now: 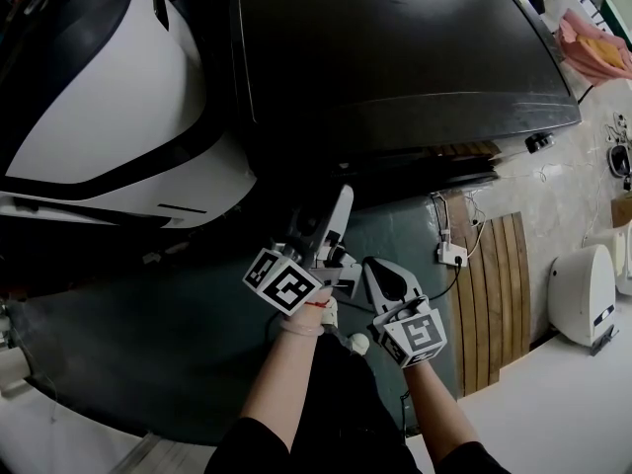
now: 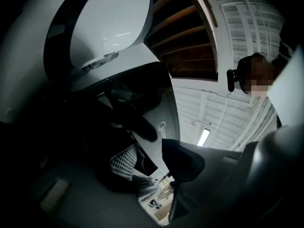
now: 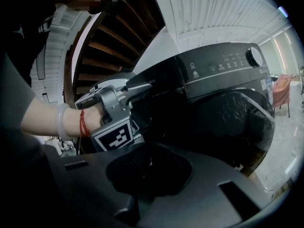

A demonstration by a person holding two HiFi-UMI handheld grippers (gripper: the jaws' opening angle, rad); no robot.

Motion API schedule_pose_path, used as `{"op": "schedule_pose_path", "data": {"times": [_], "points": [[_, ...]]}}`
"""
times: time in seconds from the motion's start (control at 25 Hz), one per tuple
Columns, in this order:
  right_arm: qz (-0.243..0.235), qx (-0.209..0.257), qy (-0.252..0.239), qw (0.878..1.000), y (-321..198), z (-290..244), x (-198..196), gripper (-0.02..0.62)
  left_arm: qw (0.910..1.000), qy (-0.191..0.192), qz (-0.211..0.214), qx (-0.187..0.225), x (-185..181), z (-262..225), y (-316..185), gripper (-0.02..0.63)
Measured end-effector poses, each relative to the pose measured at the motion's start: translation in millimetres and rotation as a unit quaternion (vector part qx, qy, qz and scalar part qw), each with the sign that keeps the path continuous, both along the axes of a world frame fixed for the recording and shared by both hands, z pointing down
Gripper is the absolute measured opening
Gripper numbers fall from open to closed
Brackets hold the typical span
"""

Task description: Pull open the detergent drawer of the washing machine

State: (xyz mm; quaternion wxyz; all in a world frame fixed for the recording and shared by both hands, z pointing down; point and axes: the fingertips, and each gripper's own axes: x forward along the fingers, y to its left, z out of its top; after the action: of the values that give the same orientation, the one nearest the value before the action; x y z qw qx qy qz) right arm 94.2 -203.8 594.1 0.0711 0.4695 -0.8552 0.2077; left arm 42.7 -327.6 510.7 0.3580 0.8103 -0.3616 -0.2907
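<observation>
The dark washing machine fills the top of the head view; the right gripper view shows its control panel, knob and round door. Left of the panel lies the dark drawer front; I cannot tell whether it is pulled out. My left gripper points at that upper front corner, fingertips close to the drawer front. Its jaws stand open, with only the machine's face showing in the gap. My right gripper hangs back beside it, shut and empty.
A white machine stands left of the dark one. At the right are a wooden slat panel, a white power socket with a cable and a white appliance. A pink cloth lies at the top right.
</observation>
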Motion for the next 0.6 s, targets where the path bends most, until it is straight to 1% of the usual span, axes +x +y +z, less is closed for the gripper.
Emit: {"op": "schedule_pose_path", "data": {"times": [0.12, 0.2, 0.24, 0.28, 0.36, 0.48, 0.6], "points": [[-0.004, 0.001, 0.003, 1.0, 0.9, 0.7, -0.4, 0.012, 0.9993, 0.034, -0.012, -0.006, -3.6, 0.0, -1.0, 0.169], [-0.005, -0.001, 0.003, 1.0, 2.5, 1.2, -1.0, 0.012, 0.9991, 0.037, -0.016, -0.009, -4.2, 0.6, -1.5, 0.154], [-0.004, -0.003, 0.002, 1.0, 3.2, 1.8, -0.7, 0.012, 0.9991, 0.037, -0.016, -0.011, -4.2, 1.0, -1.6, 0.132], [-0.003, -0.005, 0.002, 1.0, 4.0, 2.4, -0.5, 0.012, 0.9991, 0.037, -0.016, -0.013, -4.2, 1.1, -1.6, 0.132], [-0.004, -0.008, 0.002, 1.0, 5.8, 4.2, -0.6, 0.012, 0.9994, 0.027, -0.015, -0.014, -3.9, 1.2, -1.0, 0.126], [-0.005, -0.011, 0.006, 1.0, 7.5, 8.2, 0.2, 0.012, 0.9999, -0.003, -0.009, -0.011, -2.3, 2.3, 1.2, 0.118], [0.002, -0.013, 0.009, 1.0, 9.7, 10.6, 3.0, 0.012, 0.9996, -0.026, -0.001, -0.009, -0.9, 3.0, 5.5, 0.114]]}}
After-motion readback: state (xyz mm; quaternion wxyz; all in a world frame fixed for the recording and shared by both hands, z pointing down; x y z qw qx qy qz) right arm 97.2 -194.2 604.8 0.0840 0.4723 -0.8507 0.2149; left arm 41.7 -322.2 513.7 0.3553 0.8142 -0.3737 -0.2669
